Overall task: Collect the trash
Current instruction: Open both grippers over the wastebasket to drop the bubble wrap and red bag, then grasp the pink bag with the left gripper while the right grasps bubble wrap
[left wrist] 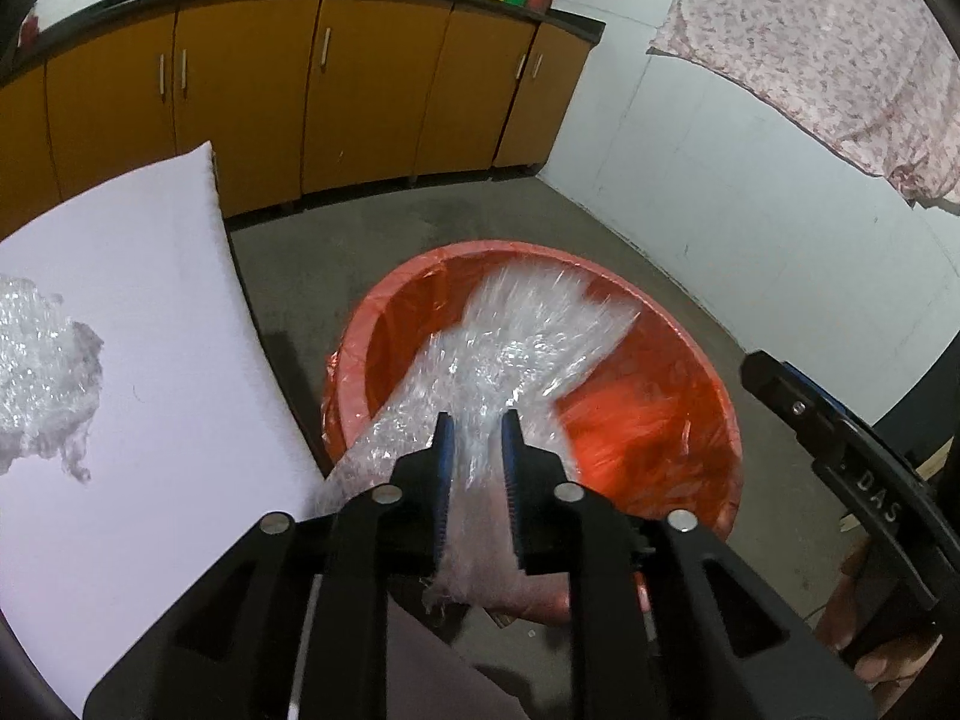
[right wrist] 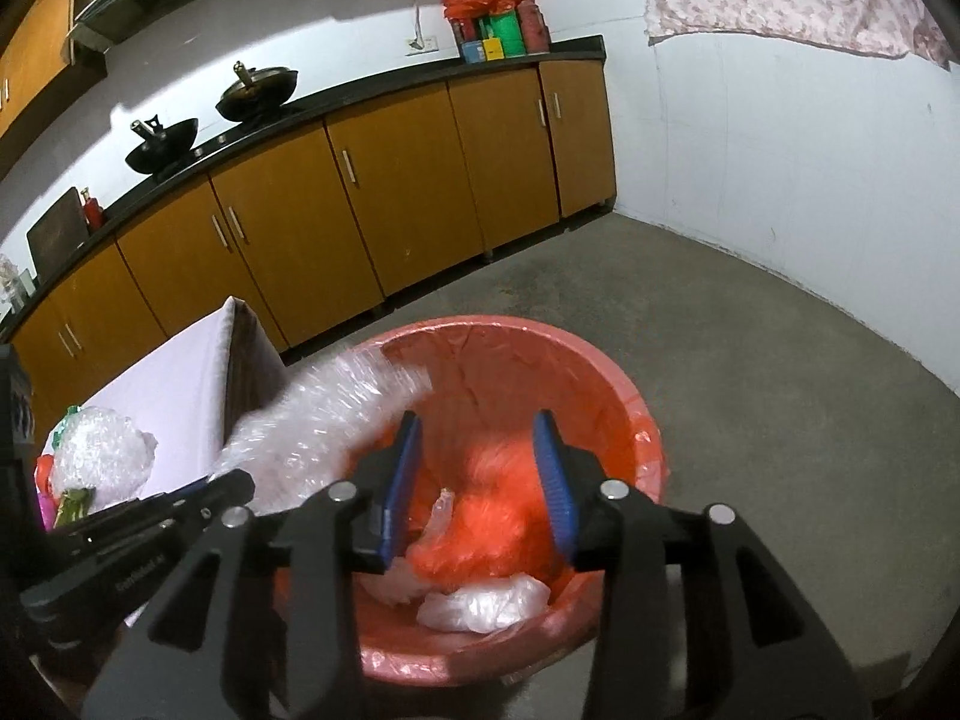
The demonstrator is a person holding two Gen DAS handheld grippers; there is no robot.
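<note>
The left gripper (left wrist: 477, 420) pinches a sheet of bubble wrap (left wrist: 510, 348) between its blue pads, and the blurred sheet trails forward over the red-lined trash bin (left wrist: 708, 396) on the concrete floor (right wrist: 750, 360). The right gripper (right wrist: 477, 420) hangs over the same bin with its jaws spread and nothing between them; an orange bag (right wrist: 498, 480), motion-blurred, seems to lie below among clear plastic bags (right wrist: 480, 600). More bubble wrap (left wrist: 42, 372) rests on the white table (left wrist: 150, 300) beside the bin. Brown cabinets (right wrist: 390, 192) line the wall behind.
</note>
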